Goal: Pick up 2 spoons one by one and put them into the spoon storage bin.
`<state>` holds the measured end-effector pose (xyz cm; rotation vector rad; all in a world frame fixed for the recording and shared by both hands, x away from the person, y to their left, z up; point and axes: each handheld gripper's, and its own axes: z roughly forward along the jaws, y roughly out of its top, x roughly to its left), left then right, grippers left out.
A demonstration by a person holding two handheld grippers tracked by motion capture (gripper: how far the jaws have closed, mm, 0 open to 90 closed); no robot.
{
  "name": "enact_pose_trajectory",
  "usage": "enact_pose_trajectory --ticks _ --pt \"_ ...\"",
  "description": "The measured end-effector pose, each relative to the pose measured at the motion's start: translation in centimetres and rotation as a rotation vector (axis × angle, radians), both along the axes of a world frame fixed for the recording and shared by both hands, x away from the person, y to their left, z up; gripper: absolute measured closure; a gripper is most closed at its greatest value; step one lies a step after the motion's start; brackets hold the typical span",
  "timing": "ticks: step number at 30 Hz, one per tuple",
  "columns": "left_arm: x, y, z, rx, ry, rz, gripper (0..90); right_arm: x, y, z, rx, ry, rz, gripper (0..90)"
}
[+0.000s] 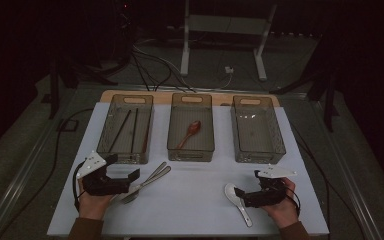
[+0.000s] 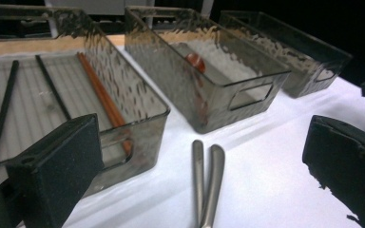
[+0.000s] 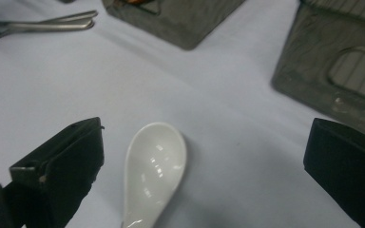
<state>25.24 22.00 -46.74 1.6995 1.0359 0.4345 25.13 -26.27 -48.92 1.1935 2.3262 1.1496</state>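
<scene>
My left gripper stands open over the handles of two metal utensils that lie side by side on the white table. In the left gripper view those handles run between the spread jaws. My right gripper is open too, beside a white ceramic spoon. The right gripper view has the spoon's bowl lying between the jaws, nearer the left one, with nothing touching it.
Three clear bins stand in a row at the back. The left bin holds black chopsticks and a brown one. The middle bin holds a red spoon. The right bin looks empty.
</scene>
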Motion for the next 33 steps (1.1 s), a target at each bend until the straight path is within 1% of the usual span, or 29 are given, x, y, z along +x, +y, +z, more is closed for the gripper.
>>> enact_pose_trajectory --ticks 2,4,8,10,12,17,19,20,21,24,28,29,33 --pt "0.0 0.2 -0.1 -0.012 -0.001 0.010 0.6 -0.3 0.3 -0.2 -0.007 0.015 0.010 0.0" --pt "-0.1 0.4 -0.1 -0.014 -0.003 0.020 0.7 -0.6 0.6 -0.5 -0.023 0.029 0.017 0.0" --pt "-0.2 0.4 -0.1 -0.015 -0.002 0.022 0.6 -1.2 1.2 -1.0 -0.081 0.051 0.034 2.0" --pt "-0.2 0.3 -0.1 -0.013 -0.003 0.018 0.6 -1.4 1.4 -1.2 -0.096 0.069 0.046 4.8" --pt "-0.2 0.2 -0.1 -0.010 -0.003 0.013 0.6 -1.8 1.8 -1.5 -0.139 0.076 0.052 7.4" --pt "-0.2 0.1 -0.1 -0.009 -0.001 0.011 0.6 -2.3 2.3 -2.1 -0.220 0.098 0.094 31.4" --pt "-0.2 0.0 -0.1 -0.011 -0.002 0.009 0.6 -2.4 2.4 -2.3 -0.253 0.102 0.096 41.9" --pt "-0.2 -0.1 -0.1 -0.009 -0.004 0.007 0.6 -2.4 2.5 -2.3 -0.258 0.108 0.102 44.7" --pt "-0.2 -0.1 -0.1 -0.010 -0.004 0.006 0.7 -2.3 2.4 -2.3 -0.253 0.116 0.111 48.0" --pt "-0.2 -0.2 -0.1 -0.007 -0.004 0.006 0.6 -2.2 2.3 -2.1 -0.261 0.120 0.112 56.1" --pt "-0.2 -0.3 -0.1 -0.005 -0.002 0.003 0.7 -1.9 1.9 -2.0 -0.264 0.123 0.093 69.3" --pt "-0.2 -0.4 -0.1 -0.006 -0.002 0.001 0.6 -1.8 1.8 -2.0 -0.267 0.127 0.079 71.5" --pt "-0.2 -0.5 -0.1 -0.005 -0.003 0.001 0.7 -1.7 1.4 -1.9 -0.283 0.134 0.073 77.5"
